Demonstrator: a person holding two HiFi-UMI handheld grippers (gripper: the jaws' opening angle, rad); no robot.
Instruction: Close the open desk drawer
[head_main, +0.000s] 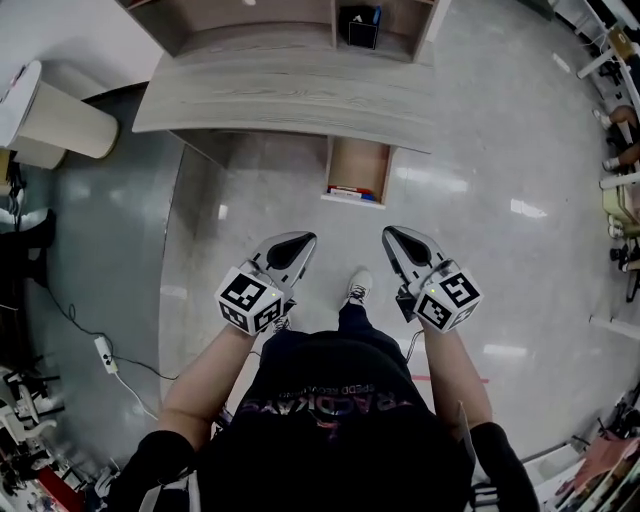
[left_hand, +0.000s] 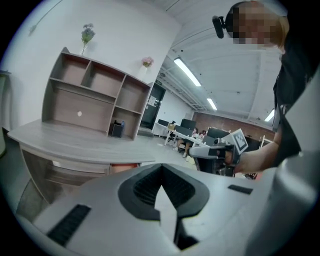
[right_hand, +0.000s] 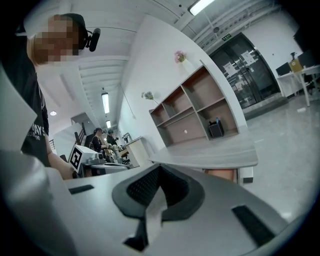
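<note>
An open-plan office: rows of monitor-topped desks (left_hand: 181, 136) under ceiling strip lights (left_hand: 187, 73).

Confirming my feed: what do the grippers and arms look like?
The left gripper and right gripper are pale grey shells with black ribbed pads, each carrying a white cube of black square markers. Black short-sleeved T-shirt with lettering; forearms bare.

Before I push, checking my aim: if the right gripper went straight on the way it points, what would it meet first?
Probably the front edge of the grey wood-grain desktop, left of the open light-wood drawer rather than on it; the right gripper looks aimed slightly off. Depth is unclear.
</note>
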